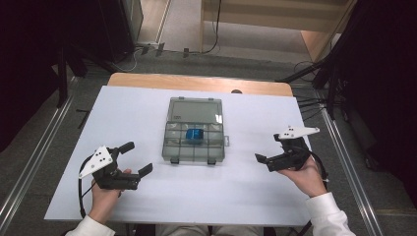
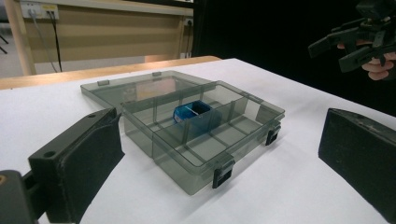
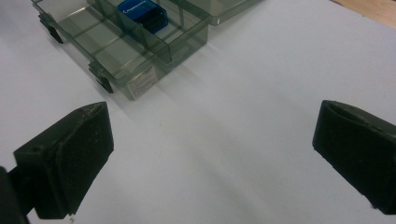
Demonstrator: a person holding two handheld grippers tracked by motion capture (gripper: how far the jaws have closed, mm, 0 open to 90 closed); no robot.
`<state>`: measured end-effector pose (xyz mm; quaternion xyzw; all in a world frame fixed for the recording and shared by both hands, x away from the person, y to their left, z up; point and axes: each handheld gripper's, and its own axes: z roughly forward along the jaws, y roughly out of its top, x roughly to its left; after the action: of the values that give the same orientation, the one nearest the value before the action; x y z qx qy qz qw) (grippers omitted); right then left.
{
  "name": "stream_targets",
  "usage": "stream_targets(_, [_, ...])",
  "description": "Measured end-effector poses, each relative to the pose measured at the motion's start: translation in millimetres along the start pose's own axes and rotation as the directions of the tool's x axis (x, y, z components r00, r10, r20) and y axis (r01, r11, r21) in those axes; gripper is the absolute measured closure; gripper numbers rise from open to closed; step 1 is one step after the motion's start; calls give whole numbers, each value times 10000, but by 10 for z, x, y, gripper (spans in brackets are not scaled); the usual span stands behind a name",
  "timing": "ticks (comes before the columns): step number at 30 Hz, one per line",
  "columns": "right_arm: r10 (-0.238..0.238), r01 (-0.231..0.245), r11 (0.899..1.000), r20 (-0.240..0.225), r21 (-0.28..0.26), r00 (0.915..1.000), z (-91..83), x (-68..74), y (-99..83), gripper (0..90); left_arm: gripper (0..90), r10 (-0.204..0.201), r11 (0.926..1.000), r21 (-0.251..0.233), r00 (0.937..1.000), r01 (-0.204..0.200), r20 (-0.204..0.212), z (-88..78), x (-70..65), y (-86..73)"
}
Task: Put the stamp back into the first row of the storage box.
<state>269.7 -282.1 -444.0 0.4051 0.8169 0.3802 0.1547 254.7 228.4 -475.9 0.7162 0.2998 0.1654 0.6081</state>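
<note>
Flanking an open organiser box, both grippers empty

Sitting midway across the white worktop point(image 1: 147, 206), nearer its far edge, the smoky transparent plastic compartment box point(image 1: 193, 147) lies with its lid folded flat toward that edge, probably to leave the compartments reachable. A small blue rectangular object point(image 1: 194, 134) rests in a middle compartment. The left gripper point(image 1: 139, 160) hovers near the left front corner, the right gripper point(image 1: 268, 143) near the right edge; each points inward at the box, fingers spread wide, holding nothing.

high view: above, facing forward-down | gripper views: low, close, perhaps tabletop-level | shared: compartment box point(image 1: 193, 137)
</note>
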Motion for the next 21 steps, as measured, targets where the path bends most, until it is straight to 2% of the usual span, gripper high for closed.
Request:
stream_targets(3, [50, -46, 9995, 132, -318, 9999, -23, 5, -95, 0, 0, 24, 10000, 29, 10000, -24, 15, 0, 2, -1])
stream_targets(9, [46, -26, 9986, 366, -528, 9993, -54, 39, -313, 0, 0, 63, 9999, 110, 10000, -64, 60, 7, -1, -9])
stream_targets(11, [200, -156, 9960, 490, -879, 9986, -81, 50, -406, 0, 0, 93, 9998, 167, 9999, -94, 58, 10, -4, -11])
stream_targets(14, [416, -292, 9881, 794, -1510, 9960, -117, 44, -547, 0, 0, 98, 9997, 225, 9999, -99, 72, 13, -5, -14])
stream_targets(19, [907, -524, 9632, 1353, -2637, 9866, -182, -4, -761, 0, 0, 69, 9997, 250, 10000, -69, 18, 14, 0, -19])
stream_targets(21, [1119, -658, 9529, 1415, -2960, 9836, -198, -13, -820, 0, 0, 40, 9997, 260, 10000, -40, 0, 14, 3, -22])
